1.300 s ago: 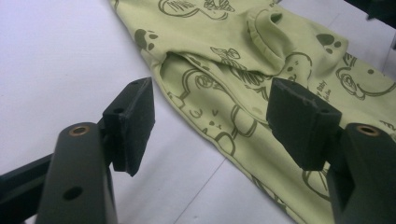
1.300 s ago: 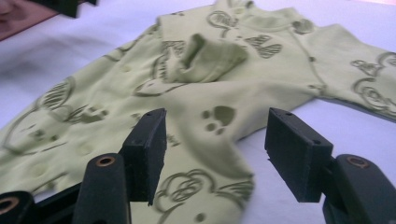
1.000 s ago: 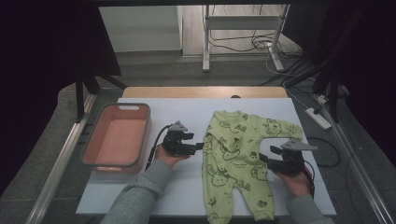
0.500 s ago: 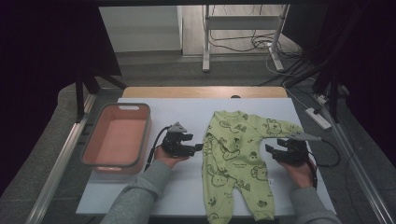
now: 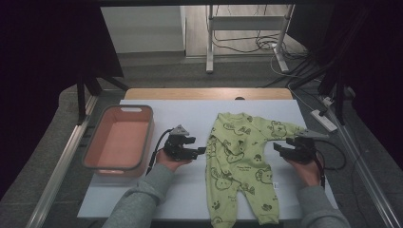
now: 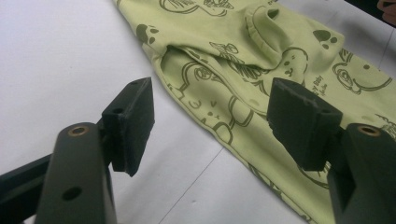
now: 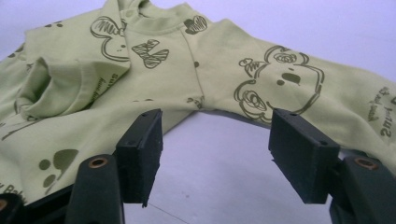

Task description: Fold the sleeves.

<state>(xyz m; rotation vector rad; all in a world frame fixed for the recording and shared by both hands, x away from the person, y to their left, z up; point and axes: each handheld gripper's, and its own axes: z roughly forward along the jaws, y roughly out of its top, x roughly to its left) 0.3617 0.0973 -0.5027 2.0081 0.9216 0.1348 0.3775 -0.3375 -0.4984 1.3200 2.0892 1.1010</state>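
Lime-green cotton baby romper [image 5: 237, 159]: dark olive bear and paw prints. Salmon-pink plastic tub [image 5: 119, 142], grey rim. White bench [image 5: 190, 185].

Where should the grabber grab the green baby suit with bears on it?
Probably at the outstretched sleeve of the light green cloth baby suit, coming in low from the right edge. The suit lies flat on the white table, so only a thin edge can be pinched. The right gripper, jaws just opened and empty, already faces it.

Soft printed green cloth romper [image 5: 237, 161], matt white tabletop [image 5: 190, 190], smooth pink plastic bin [image 5: 97, 145].
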